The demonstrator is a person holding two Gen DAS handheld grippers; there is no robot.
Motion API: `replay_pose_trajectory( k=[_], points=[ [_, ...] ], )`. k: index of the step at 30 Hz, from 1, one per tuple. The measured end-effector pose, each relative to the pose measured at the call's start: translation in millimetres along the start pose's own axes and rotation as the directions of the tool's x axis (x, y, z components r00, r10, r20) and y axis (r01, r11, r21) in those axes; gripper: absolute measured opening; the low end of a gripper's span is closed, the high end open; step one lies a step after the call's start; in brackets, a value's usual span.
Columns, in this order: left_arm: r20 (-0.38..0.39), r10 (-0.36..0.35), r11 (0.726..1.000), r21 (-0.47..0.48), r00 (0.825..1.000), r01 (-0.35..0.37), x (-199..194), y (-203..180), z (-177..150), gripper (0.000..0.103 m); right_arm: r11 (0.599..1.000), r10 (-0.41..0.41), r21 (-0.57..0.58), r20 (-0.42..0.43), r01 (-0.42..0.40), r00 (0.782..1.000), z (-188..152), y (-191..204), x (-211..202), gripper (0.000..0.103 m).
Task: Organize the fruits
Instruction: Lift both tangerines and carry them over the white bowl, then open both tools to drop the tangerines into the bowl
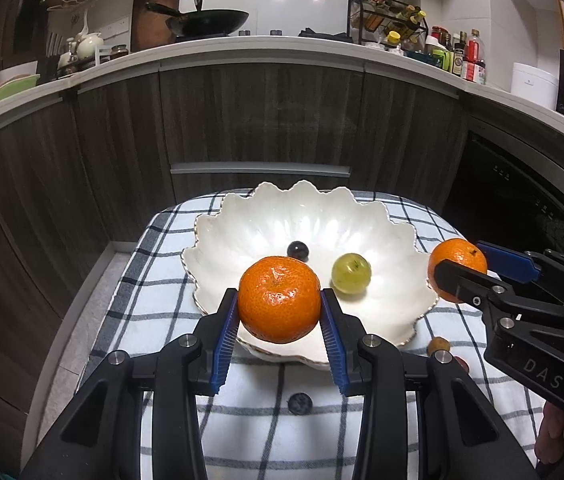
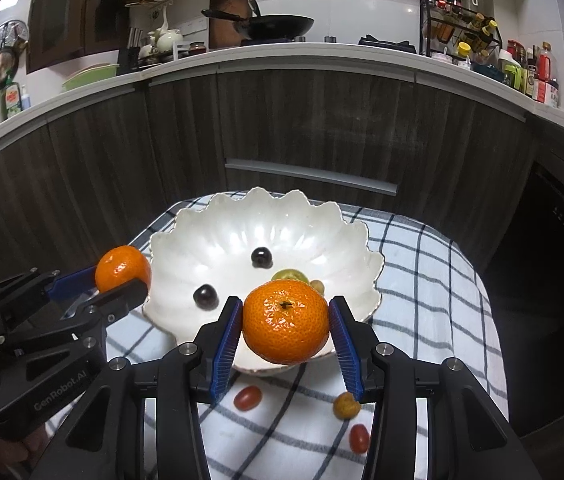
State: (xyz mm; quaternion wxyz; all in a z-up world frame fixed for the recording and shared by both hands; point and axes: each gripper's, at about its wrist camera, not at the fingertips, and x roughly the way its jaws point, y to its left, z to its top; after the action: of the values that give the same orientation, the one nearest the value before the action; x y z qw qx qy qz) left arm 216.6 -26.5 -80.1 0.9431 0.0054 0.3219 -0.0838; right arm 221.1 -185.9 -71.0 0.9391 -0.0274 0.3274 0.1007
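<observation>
A white scalloped bowl (image 1: 241, 236) (image 2: 209, 240) stands on a checked cloth. It holds a green grape (image 1: 350, 273) and dark grapes (image 1: 297, 249) (image 2: 205, 297). My left gripper (image 1: 279, 300) is shut on a mandarin (image 1: 279, 298) above the bowl's near rim; it also shows in the right wrist view (image 2: 123, 276) at the bowl's left edge. My right gripper (image 2: 286, 326) is shut on a second mandarin (image 2: 286, 326) above the near rim; it shows in the left wrist view (image 1: 462, 270) at the bowl's right edge.
Loose on the cloth (image 2: 422, 280): a blueberry (image 1: 300, 404), two cherry tomatoes (image 2: 247, 398) (image 2: 359, 438) and a small yellow-brown fruit (image 2: 345, 405). Dark kitchen cabinets (image 1: 261, 120) stand just behind the table. An oven (image 1: 522, 208) is at the right.
</observation>
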Motion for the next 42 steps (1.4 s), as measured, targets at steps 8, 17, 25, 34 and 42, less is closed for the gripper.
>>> replay_pose_trajectory(
  k=[8, 17, 25, 34, 42],
  points=[
    [-0.007, -0.011, 1.0, 0.01, 1.0, 0.011, 13.7, 11.6, 8.9, 0.039, 0.999, -0.017, 0.034, -0.021, 0.018, 1.0, 7.5, -0.3, 15.1, 0.046],
    [-0.036, -0.026, 1.0, 0.01, 0.999, 0.026, 40.7, 28.1, 17.4, 0.039, 0.997, -0.061, 0.05, -0.067, 0.065, 0.996, 11.8, 3.7, 34.1, 0.046],
    [-0.073, -0.069, 0.998, -0.007, 0.995, 0.069, 54.7, 30.1, 17.9, 0.039, 0.994, -0.083, 0.061, -0.098, 0.089, 0.992, 11.6, 1.3, 46.1, 0.046],
    [-0.127, -0.133, 0.991, 0.01, 0.983, 0.135, 62.2, 7.8, 10.1, 0.04, 0.993, -0.07, 0.084, -0.139, 0.082, 0.988, 6.3, -10.3, 56.5, 0.046],
    [-0.187, -0.147, 0.987, 0.03, 0.971, 0.155, 70.3, 2.7, 4.2, 0.04, 0.995, -0.054, 0.077, -0.157, 0.067, 0.986, 4.8, -9.3, 60.9, 0.046]
  ],
)
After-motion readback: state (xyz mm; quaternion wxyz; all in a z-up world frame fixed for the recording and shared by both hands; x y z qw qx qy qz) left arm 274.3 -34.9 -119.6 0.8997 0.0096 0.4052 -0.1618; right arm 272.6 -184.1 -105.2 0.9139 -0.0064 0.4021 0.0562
